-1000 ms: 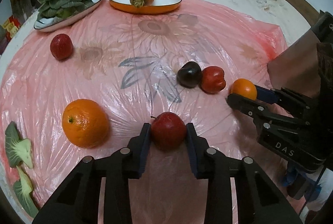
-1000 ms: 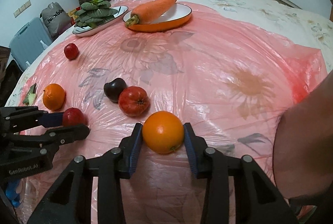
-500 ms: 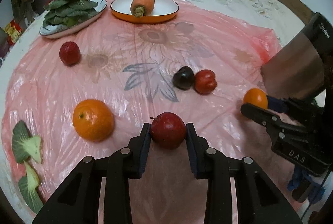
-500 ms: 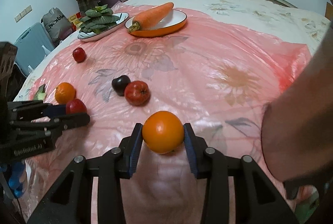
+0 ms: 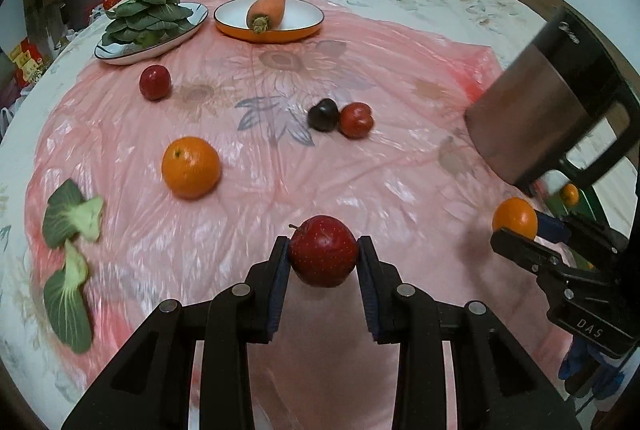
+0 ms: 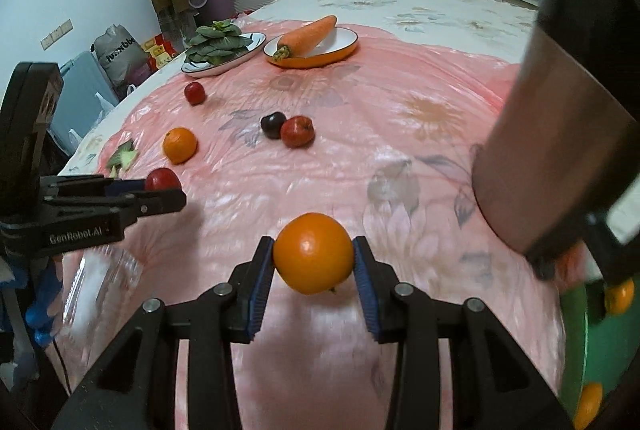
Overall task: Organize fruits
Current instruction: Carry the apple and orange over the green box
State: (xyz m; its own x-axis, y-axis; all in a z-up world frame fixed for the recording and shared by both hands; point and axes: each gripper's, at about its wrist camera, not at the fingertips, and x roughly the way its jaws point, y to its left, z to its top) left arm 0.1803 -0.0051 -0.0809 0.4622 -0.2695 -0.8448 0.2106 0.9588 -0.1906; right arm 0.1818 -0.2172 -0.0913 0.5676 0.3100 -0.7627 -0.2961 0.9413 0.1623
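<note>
left gripper [image 5: 323,257] clamps apple [image 5: 323,256] | right gripper [image 6: 313,257] grips orange [image 6: 313,252] – both lifted off bed, probably for sorting

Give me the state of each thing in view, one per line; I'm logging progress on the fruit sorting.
left gripper: shut on the red apple, lifted
right gripper: shut on an orange, lifted
second orange: loose on the pink sheet
small red apple: loose on the sheet
dark plum: touching the red tomato
carrot: lying in the orange-rimmed plate
greens: piled on their plate
bok choy pieces: loose
</note>
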